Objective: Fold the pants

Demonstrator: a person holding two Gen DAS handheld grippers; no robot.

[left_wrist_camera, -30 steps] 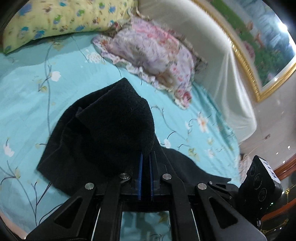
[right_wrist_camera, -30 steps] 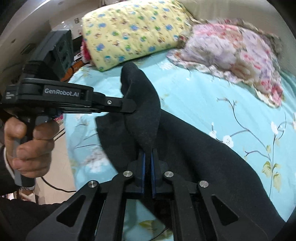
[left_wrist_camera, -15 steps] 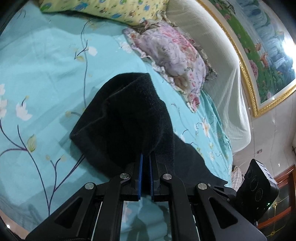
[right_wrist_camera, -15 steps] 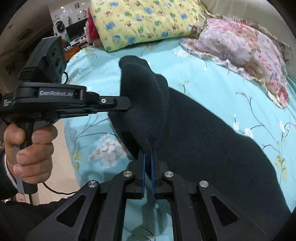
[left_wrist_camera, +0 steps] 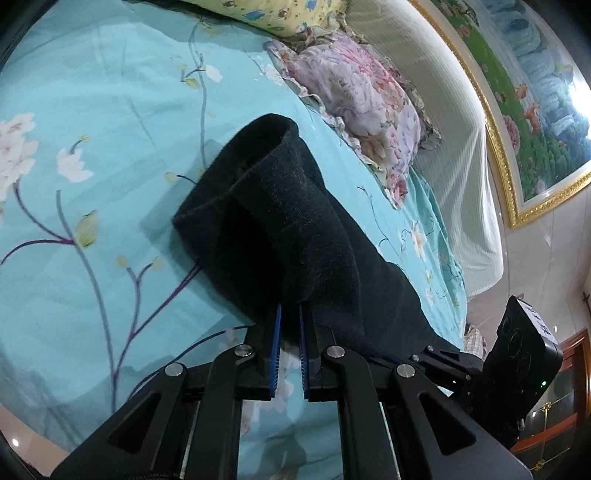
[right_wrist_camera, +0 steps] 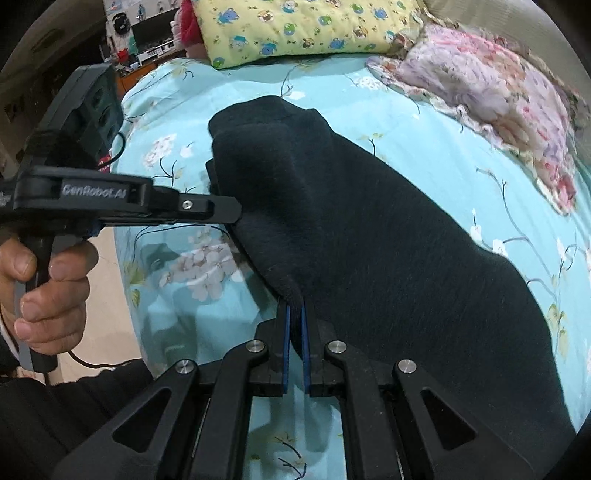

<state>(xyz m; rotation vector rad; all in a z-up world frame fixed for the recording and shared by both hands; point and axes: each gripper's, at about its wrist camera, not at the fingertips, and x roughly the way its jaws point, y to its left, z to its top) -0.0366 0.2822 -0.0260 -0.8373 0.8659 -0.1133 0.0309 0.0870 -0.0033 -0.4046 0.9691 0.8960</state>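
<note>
Black fleece pants (left_wrist_camera: 295, 229) lie on a turquoise floral bedsheet (left_wrist_camera: 92, 129), partly lifted and doubled over. My left gripper (left_wrist_camera: 290, 314) is shut on one edge of the pants. My right gripper (right_wrist_camera: 294, 314) is shut on a neighbouring edge of the same pants (right_wrist_camera: 369, 229). The left gripper also shows in the right wrist view (right_wrist_camera: 232, 214), side-on, pinching the fabric just left of mine. The right gripper's body shows at the lower right of the left wrist view (left_wrist_camera: 517, 362). The pants' far end runs out of view to the right.
A yellow patterned pillow (right_wrist_camera: 295, 26) and a pink floral pillow (right_wrist_camera: 491, 85) lie at the head of the bed. A white headboard (left_wrist_camera: 436, 129) and a gold-framed painting (left_wrist_camera: 535, 92) stand behind. The bed edge and floor (right_wrist_camera: 107, 280) are at the left.
Both grippers have carried the held pants edge forward and lower over the bed, towards the pillows. The fold has flattened onto the lower layer. Both stay shut.
</note>
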